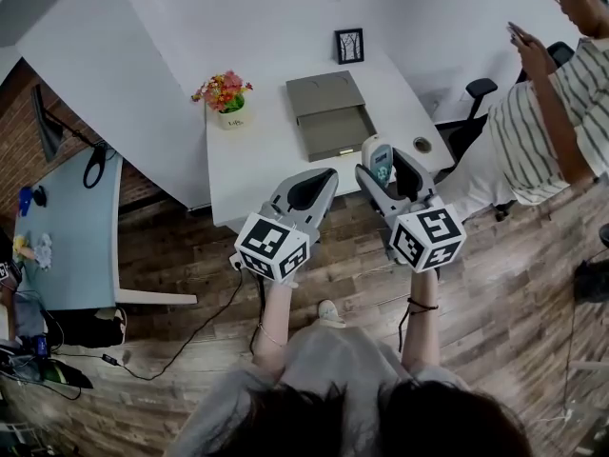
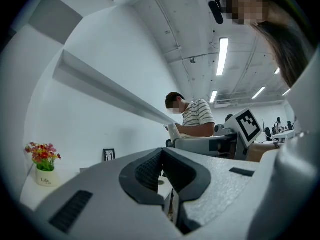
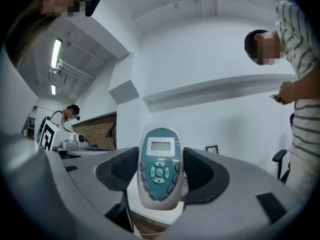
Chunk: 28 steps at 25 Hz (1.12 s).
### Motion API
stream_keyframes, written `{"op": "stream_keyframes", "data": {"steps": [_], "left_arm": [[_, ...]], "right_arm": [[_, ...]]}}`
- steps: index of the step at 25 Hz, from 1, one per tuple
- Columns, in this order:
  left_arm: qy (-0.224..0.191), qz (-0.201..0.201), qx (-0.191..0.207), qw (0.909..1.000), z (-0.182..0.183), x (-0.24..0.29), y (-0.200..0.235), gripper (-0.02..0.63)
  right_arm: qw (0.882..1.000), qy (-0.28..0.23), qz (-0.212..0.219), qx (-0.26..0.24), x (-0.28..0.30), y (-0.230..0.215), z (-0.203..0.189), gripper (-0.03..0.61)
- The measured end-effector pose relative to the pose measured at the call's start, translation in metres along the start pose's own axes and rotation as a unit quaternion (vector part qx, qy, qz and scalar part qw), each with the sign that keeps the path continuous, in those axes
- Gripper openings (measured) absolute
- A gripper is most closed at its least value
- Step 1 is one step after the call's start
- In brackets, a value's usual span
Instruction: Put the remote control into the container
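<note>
Right gripper has the remote upright, jaws clamped on its sides, buttons facing its camera, above the counter's near edge. The grey container sits further back. Left gripper hangs alongside, jaws together, empty.

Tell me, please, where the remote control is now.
The remote control stands clamped in the right gripper, centre-right in the head view, beside the grey container.
</note>
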<state>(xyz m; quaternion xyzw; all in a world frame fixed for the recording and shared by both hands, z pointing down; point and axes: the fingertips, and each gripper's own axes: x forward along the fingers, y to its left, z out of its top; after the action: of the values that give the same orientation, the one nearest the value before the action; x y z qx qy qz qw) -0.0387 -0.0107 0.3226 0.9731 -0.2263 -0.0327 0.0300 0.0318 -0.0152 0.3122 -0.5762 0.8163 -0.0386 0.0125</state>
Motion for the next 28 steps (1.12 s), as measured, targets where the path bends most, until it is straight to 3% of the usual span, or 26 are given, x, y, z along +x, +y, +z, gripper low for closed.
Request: {"op": "stream_keyframes", "data": {"steps": [17, 28], "left_arm": [[0.02, 0.043, -0.005, 0.9989, -0.018, 0.015, 0.059, 0.003], [0.023, 0.057, -0.009, 0.9981, -0.021, 0.063, 0.106, 0.003]], "right_arm": [[1.0, 0.013, 0.023, 0.013, 0.06, -0.028, -0.018, 0.282], [0.999, 0.028, 0.043, 0.004, 0.119, -0.071, -0.017, 0.282]]}}
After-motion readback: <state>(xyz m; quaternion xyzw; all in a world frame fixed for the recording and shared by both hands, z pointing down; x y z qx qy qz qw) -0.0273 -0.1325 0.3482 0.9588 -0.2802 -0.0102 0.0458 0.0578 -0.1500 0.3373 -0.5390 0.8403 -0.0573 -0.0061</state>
